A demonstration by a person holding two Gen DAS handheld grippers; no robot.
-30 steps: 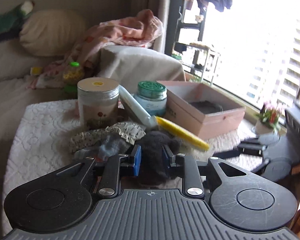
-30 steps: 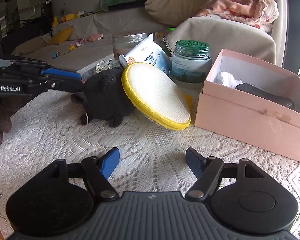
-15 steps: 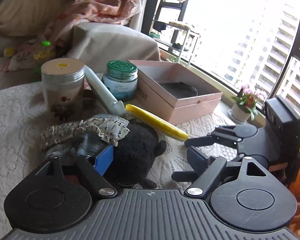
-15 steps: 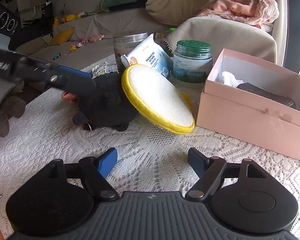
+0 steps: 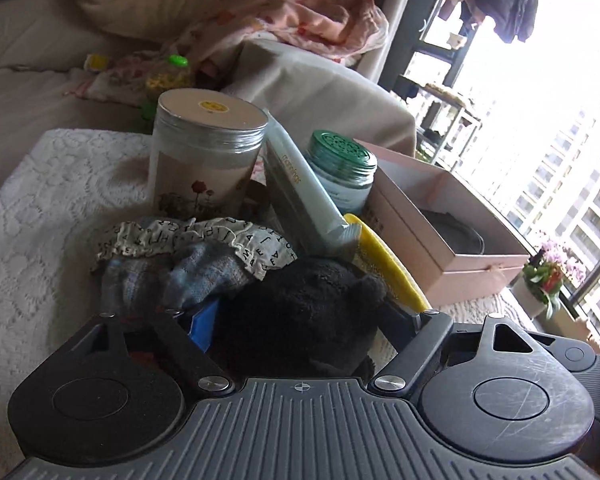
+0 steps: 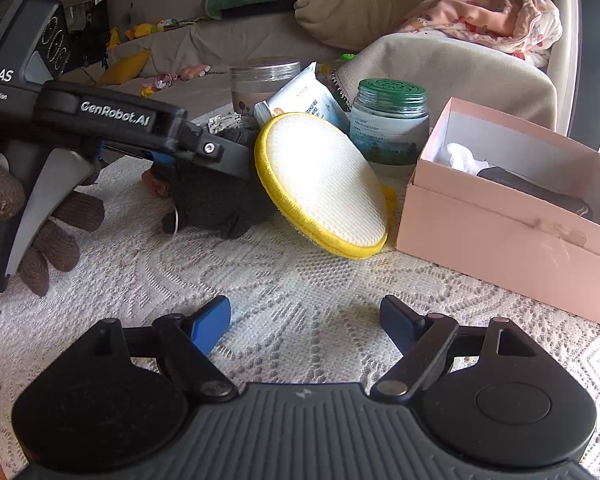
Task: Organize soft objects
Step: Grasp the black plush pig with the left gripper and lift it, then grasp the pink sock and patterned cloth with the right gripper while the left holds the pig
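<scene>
Black plush (image 5: 304,312) is sitting between the left gripper's (image 5: 312,320) wide jaws; the right gripper (image 6: 304,316) is hovering wide, holding nothing.

Daylight enters from the window (image 5: 560,128) at far right of the left wrist view, blown out to white glare; near objects there sit dim and backlit. The right wrist view is evenly lit and sharp, with soft shadows on the lace cloth (image 6: 300,280). Fisheye bending curves both frames' edges.
</scene>
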